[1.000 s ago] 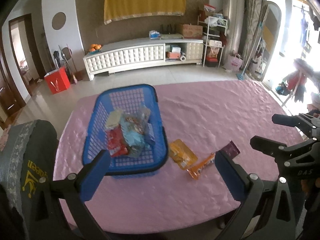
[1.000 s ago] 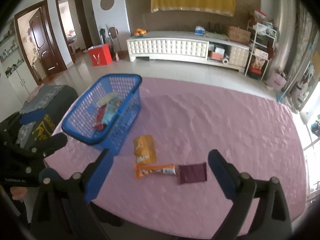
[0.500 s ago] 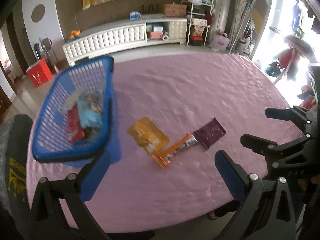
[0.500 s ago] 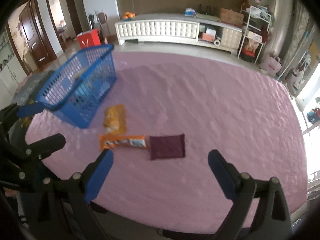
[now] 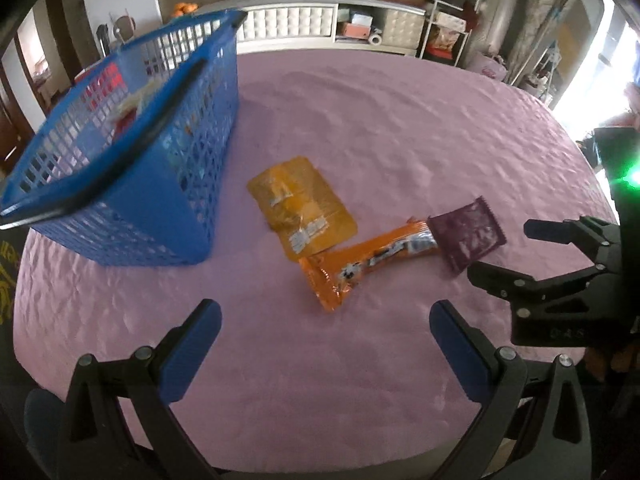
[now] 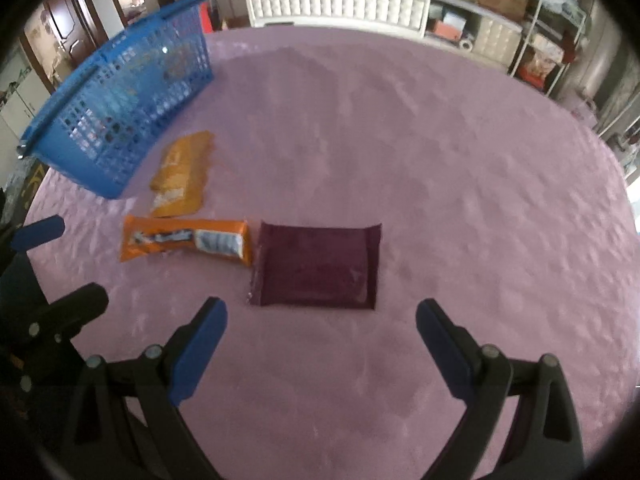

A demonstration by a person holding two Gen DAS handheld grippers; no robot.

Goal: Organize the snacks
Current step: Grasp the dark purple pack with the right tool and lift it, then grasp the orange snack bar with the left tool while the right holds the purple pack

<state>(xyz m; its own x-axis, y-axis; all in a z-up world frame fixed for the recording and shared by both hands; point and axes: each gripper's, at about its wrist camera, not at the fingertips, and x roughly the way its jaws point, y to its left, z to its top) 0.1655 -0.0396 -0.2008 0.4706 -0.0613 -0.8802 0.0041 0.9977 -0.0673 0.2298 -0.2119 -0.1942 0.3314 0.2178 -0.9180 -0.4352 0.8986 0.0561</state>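
Three snacks lie on the pink tablecloth: a yellow pouch [image 5: 302,205] [image 6: 182,174], an orange bar wrapper [image 5: 366,261] [image 6: 186,241] and a dark purple packet [image 5: 466,237] [image 6: 318,266]. A blue mesh basket [image 5: 120,148] [image 6: 116,108] with several snacks inside stands to their left. My left gripper [image 5: 326,346] is open and empty, low over the table, just short of the orange bar. My right gripper [image 6: 320,344] is open and empty, just short of the purple packet; it also shows in the left wrist view [image 5: 516,252].
The pink table [image 6: 440,160] stretches far and right of the snacks. A white low cabinet [image 6: 340,2] and shelves [image 6: 552,44] stand beyond it. A dark chair back [image 5: 8,276] is at the table's left edge.
Both grippers have dropped lower and moved forward toward the loose snacks. The left view has swung right, from the basket to the orange bar. Both stay open.
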